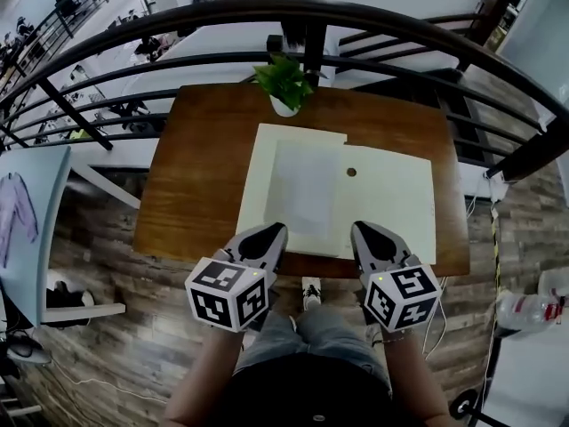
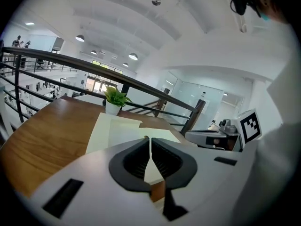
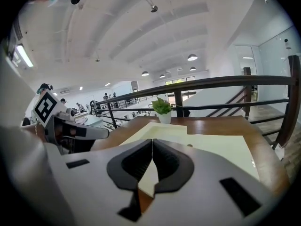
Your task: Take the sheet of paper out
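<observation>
Sheet of paper (image 1: 307, 189): flat on or inside pale folder (image 1: 391, 203) mid-counter (image 1: 200, 176), which of the two unclear; long axis 12 to 6. Lies at 12 o'clock from left tongs (image 1: 276, 231), 11 o'clock from right tongs (image 1: 363, 231). Left likely nearer. Both tongs pressed together, empty, at near edge.

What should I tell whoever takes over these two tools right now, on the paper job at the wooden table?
Left tool: shut, empty, over the near edge of the cream folder.
Right tool: shut, empty, alongside it over the same edge.
Things: the folder lies flat on the wooden table. The pale sheet of paper is at its left half; whether it is tucked in, I cannot tell.
Done: nothing; neither tool touches the sheet.
Left: open a tool, grip the sheet, draw it out.
</observation>
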Demonstrator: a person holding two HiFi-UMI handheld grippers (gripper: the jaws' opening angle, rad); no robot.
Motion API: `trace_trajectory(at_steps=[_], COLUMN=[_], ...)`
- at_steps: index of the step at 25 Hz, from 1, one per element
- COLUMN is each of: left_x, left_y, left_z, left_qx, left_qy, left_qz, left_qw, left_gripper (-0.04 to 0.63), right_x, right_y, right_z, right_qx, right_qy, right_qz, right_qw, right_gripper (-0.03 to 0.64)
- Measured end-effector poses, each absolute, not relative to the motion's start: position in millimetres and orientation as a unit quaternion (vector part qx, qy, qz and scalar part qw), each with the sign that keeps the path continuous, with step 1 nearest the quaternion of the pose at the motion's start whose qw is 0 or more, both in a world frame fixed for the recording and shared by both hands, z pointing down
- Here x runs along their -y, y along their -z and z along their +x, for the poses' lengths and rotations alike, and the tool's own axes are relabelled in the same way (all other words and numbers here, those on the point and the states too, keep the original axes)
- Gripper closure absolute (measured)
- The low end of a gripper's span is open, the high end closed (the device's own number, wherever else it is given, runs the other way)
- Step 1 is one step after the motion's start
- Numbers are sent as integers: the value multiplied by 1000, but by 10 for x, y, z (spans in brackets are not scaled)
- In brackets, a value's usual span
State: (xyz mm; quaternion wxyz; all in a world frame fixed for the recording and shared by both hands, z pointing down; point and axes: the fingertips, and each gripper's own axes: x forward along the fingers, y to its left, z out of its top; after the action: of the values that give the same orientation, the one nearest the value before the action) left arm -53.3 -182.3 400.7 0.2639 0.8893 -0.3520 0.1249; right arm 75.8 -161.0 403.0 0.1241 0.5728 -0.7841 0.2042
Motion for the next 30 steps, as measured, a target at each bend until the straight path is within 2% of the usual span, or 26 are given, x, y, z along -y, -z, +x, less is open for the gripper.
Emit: trace_trajectory(at_steps=[18, 22, 30], left_x=[2441, 2502, 2502], left_y=[-4409, -4481, -4616], left_z=[-209, -215, -222], left_qx=[374, 384, 389], left_qy=[-158, -161, -164], left_qz=[859, 850, 839], left_qw=[313, 322, 344], left_gripper=[571, 571, 571], right_x=[2451, 2523, 2618], right_y=[-4569, -4734, -5010], right_z=[950, 912, 760], right_qx=[795, 798, 804], right_qy=[-275, -295, -318], right_qz=[513, 492, 453], right_qw=[170, 184, 219], right_gripper=[584, 545, 506])
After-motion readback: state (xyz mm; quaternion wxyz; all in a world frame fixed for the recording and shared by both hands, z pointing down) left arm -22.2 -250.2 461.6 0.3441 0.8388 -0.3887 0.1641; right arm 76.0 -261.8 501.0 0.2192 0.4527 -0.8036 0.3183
